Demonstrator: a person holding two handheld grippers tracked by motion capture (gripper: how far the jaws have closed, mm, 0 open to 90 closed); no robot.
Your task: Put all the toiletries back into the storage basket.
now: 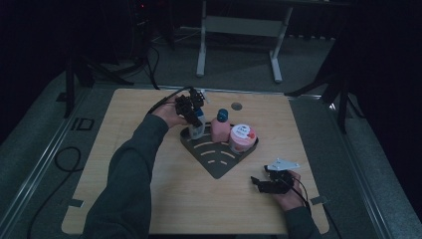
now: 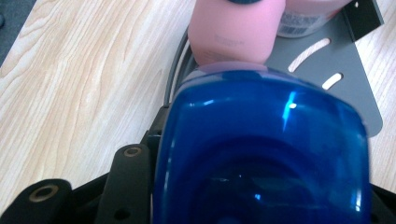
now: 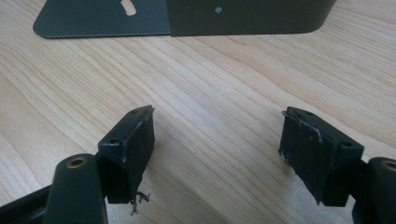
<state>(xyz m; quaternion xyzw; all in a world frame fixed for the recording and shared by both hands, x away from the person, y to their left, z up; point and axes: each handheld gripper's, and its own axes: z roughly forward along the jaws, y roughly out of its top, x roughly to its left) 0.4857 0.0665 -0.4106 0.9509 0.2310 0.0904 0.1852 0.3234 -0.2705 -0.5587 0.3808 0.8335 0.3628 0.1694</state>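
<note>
At the grey rack's (image 1: 217,168) 10 o'clock corner: left tool (image 1: 193,113) clamped a blue-capped bottle (image 2: 261,154) | pink bottle (image 1: 219,130) just beside it | right tool (image 1: 261,182), 5 o'clock on the surface (image 1: 164,199), stood open, empty.

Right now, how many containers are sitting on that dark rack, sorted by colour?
Clear bottle with a blue cap, held by the left gripper: 1
Pink bottle with a dark blue cap: 1
Pink jar with a white lid: 1
Total on the dark rack: 3
</note>
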